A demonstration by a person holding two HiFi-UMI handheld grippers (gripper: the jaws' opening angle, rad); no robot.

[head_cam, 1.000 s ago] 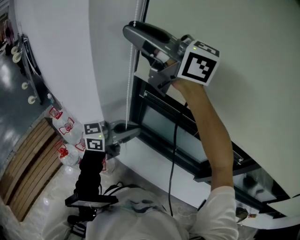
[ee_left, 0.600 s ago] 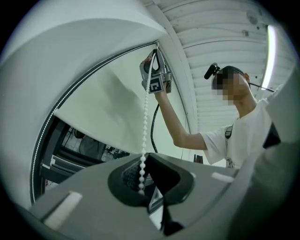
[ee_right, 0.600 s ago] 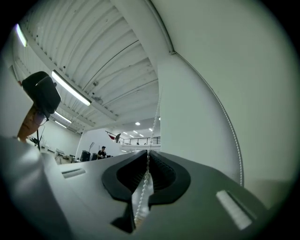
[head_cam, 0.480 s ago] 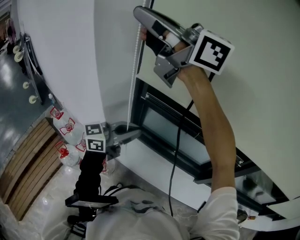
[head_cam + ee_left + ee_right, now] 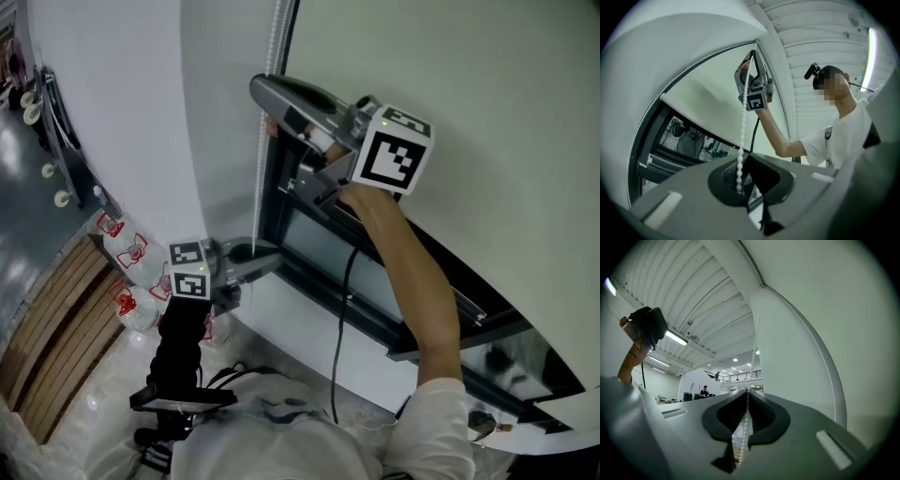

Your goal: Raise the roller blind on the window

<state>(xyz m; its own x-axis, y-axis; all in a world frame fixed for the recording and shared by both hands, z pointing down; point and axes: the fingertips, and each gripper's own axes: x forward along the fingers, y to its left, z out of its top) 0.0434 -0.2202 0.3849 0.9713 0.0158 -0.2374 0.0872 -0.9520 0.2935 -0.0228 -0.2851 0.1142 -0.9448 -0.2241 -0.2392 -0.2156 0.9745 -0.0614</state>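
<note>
A white bead chain (image 5: 260, 159) hangs beside the dark window frame (image 5: 323, 267). The pale roller blind (image 5: 469, 141) covers the upper window. My right gripper (image 5: 265, 96) is up high and shut on the chain (image 5: 748, 401), having closed its jaws on it within the last second. Lower down, my left gripper (image 5: 251, 253) is shut on the same chain (image 5: 740, 159), which runs taut up to the right gripper (image 5: 746, 68). Glass shows below the blind's bottom edge (image 5: 689, 140).
A white wall (image 5: 122, 112) stands left of the window. Clear bottles with red labels (image 5: 127, 253) and wooden slats (image 5: 47, 337) lie on the floor at left. A black cable (image 5: 339, 347) hangs from the right gripper.
The right gripper rose along the chain, closed on it, then came down again with the chain between its jaws. The left gripper kept still.
</note>
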